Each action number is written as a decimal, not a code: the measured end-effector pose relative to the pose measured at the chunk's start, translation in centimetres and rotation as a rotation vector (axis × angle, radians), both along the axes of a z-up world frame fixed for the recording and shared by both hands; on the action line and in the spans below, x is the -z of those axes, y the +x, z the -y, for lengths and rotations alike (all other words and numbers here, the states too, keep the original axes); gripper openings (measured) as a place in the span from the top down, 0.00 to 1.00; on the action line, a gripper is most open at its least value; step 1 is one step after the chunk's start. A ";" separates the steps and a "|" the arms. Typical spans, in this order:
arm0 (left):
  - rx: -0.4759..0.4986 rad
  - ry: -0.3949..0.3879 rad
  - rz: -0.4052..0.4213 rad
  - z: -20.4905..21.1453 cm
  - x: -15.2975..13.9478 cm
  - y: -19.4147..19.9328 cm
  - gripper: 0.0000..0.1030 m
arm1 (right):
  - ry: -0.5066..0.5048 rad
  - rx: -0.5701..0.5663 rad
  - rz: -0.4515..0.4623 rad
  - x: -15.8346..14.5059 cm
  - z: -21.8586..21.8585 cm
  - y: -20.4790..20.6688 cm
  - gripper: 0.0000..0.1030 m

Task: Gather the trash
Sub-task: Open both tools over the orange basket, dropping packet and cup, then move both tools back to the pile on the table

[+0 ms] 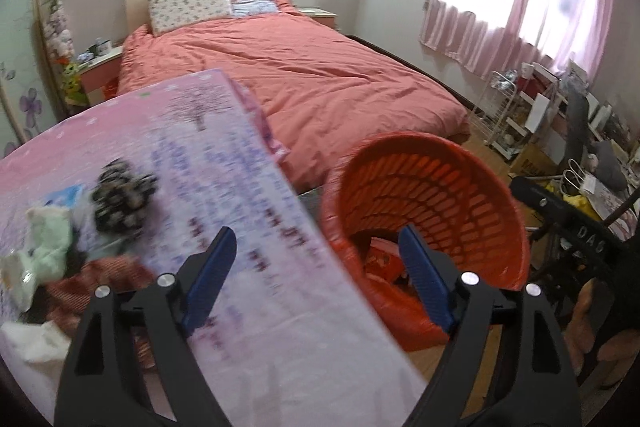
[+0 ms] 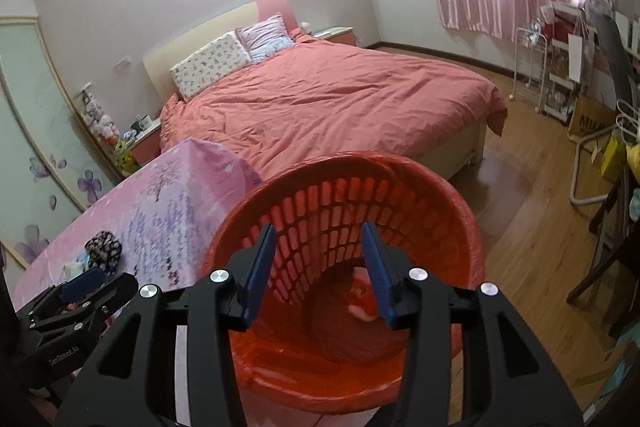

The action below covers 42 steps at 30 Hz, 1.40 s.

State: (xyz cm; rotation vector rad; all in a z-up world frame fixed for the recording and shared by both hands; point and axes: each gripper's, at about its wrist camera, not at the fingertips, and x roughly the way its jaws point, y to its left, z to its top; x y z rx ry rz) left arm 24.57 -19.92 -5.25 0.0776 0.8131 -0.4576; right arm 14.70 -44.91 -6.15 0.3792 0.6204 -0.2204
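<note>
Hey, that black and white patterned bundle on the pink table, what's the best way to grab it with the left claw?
Grip the black and white patterned bundle across its rounded middle, coming from above. It sits as a soft lump on the pink tablecloth, with other scraps crowding its near-left side, so a top-down pinch looks clearest. The left claw is already open.

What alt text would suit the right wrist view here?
The right gripper, fingers open and empty, hovers over an orange lattice bin with trash at the bottom. Left is a pink-clothed table with the left gripper above it; behind is a bed.
</note>
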 end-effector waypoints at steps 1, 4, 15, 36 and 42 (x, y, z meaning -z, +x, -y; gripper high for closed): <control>-0.012 0.003 0.004 -0.8 -0.1 -0.2 0.21 | -0.009 -0.010 0.000 -0.1 -0.5 0.0 0.56; -0.057 0.014 0.016 -3.6 -0.2 -0.6 0.21 | -0.048 -0.045 -0.005 -0.3 -2.3 0.2 0.56; -0.271 0.014 0.077 -15.6 -3.2 -1.3 0.21 | -0.071 -0.241 -0.029 -0.1 -11.6 0.9 0.56; -0.463 -0.029 -0.002 -27.2 -0.8 0.1 0.17 | -0.010 -0.473 -0.111 2.3 -25.4 5.8 0.67; -0.436 0.004 -0.012 -25.0 -0.3 1.5 0.16 | -0.011 -0.407 -0.100 2.3 -23.1 5.4 0.95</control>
